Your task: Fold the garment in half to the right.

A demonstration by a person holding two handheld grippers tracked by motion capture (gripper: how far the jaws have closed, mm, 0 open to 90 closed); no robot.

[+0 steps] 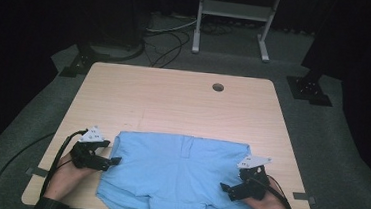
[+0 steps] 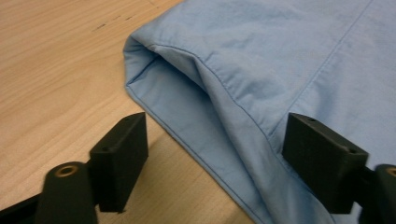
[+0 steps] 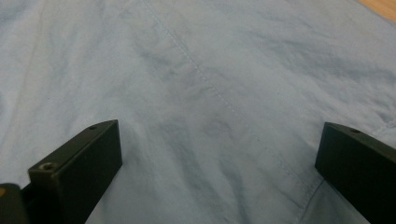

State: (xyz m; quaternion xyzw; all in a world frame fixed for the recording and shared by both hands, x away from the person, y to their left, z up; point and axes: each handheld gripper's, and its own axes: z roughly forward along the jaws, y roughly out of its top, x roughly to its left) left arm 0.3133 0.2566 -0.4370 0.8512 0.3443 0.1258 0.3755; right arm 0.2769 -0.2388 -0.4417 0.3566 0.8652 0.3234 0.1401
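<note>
A light blue shirt (image 1: 178, 169) lies flat on the near half of the wooden table (image 1: 174, 98), its lower edge hanging over the front rim. My left gripper (image 1: 112, 161) is at the shirt's left side. In the left gripper view the folded side hem of the shirt (image 2: 215, 93) runs between the jaws of my left gripper (image 2: 219, 161), which stand apart without pressing it. My right gripper (image 1: 227, 189) rests on the shirt's right side. Seen in the right gripper view, my right gripper (image 3: 219, 172) has its jaws wide apart over the seamed fabric of the shirt (image 3: 201, 84).
A round cable hole (image 1: 218, 87) sits near the table's far edge. Behind the table stands a white metal frame (image 1: 233, 10), with cables (image 1: 163, 42) on the grey floor. Black stand bases (image 1: 309, 89) flank the far corners.
</note>
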